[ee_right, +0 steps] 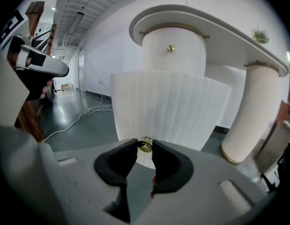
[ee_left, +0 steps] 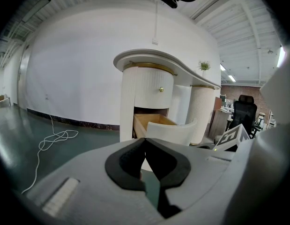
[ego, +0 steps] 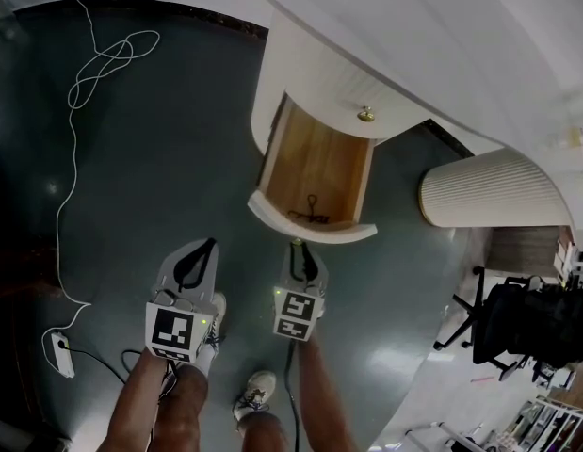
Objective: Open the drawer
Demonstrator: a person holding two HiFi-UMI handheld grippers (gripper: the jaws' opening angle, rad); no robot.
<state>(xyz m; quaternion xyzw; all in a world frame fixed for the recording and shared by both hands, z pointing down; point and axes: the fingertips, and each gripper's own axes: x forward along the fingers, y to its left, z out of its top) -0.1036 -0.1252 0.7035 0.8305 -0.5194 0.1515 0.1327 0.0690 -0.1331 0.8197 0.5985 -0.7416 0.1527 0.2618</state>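
Two tools in frame here, one in each hand, both pointing at a white fluted pedestal (ego: 324, 83) under a long curved white surface (ego: 442, 26).

The right tool (ee_right: 145, 145) is the busy one. Its dark pads are clamped on the small brass knob (ee_right: 145, 146) on the drawer front (ee_right: 170, 111), with the knob pinched right at the tips. That ribbed white front fills most of the right gripper view.

The drawer (ego: 315, 163) itself is the lower one in the pedestal, and it's standing well out over the dark green floor (ego: 159, 158), so you look straight down into its bare wooden box from the head view. There's a little dark thing (ego: 312, 211) lying near the front inside, too small to make out. Above it is a second drawer, shut, with its own brass upper knob (ego: 366, 114).

The left tool (ee_left: 145, 141) sits just beside the right one, short of the drawer front and touching nothing. Its tips are together with nothing between them.

Other stuff around:
- a white cable (ego: 93, 64) looping across the floor off to the left, running down to a power strip (ego: 61, 354)
- a second fluted column (ego: 493, 191) to the right of the drawer
- a black office chair (ego: 531, 323) further right
- the person's shoe (ego: 256, 391) down between the two forearms
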